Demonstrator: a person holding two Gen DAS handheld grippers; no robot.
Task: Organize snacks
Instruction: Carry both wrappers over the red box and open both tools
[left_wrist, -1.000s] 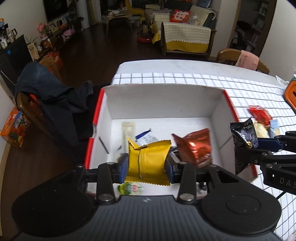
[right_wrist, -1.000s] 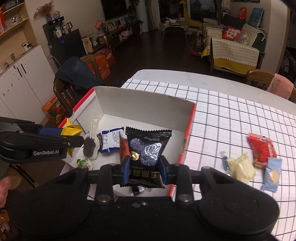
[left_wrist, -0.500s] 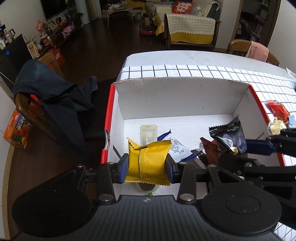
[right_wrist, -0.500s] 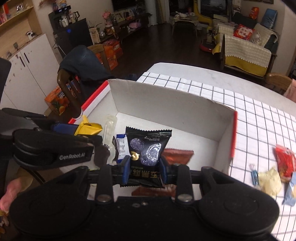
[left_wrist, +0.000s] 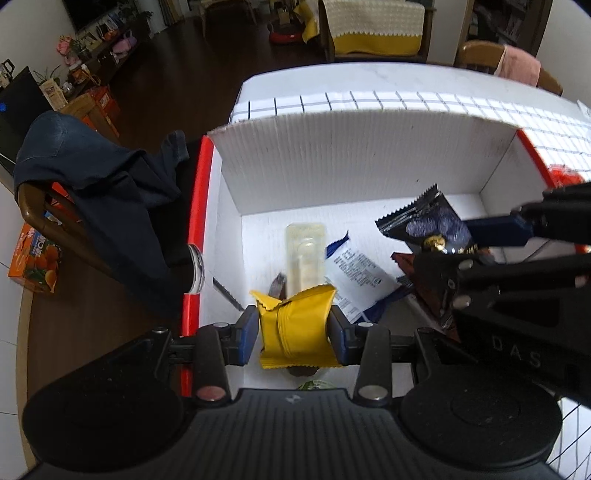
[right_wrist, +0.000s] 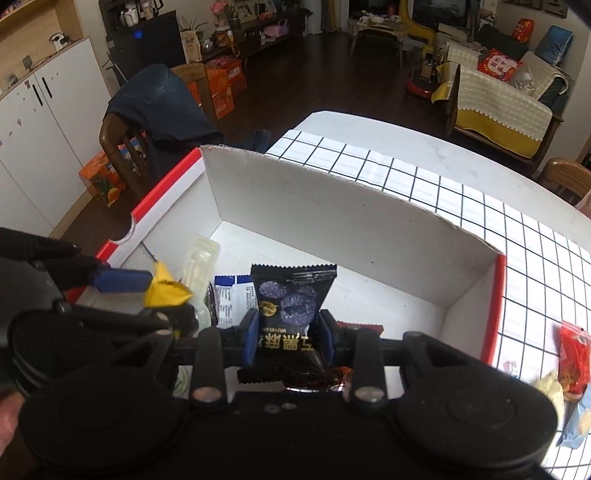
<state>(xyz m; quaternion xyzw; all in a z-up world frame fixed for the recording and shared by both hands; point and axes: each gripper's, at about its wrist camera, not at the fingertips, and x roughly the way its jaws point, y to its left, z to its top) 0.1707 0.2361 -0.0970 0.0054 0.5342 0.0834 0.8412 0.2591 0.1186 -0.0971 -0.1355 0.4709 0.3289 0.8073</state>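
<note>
On the checked worktop (right_wrist: 424, 184), a white corrugated cardboard box (left_wrist: 362, 155) holds flat crinkly packets, while above it the left hand-held gripper (left_wrist: 294, 330) pinches a yellow packet (left_wrist: 295, 332) and the right hand-held gripper (right_wrist: 289, 334) a glossy black packet (right_wrist: 290, 295).

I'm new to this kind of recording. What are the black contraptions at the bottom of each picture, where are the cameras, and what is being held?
Each black contraption is a hand-held two-finger gripper with a camera that looks forward along its fingers. The left gripper is shut on a yellow snack packet. The right gripper is shut on a black snack packet. Both hang over a white box with red edges that stands on a checked tablecloth and already holds a few packets. More snacks lie on the cloth to the box's right.
</note>
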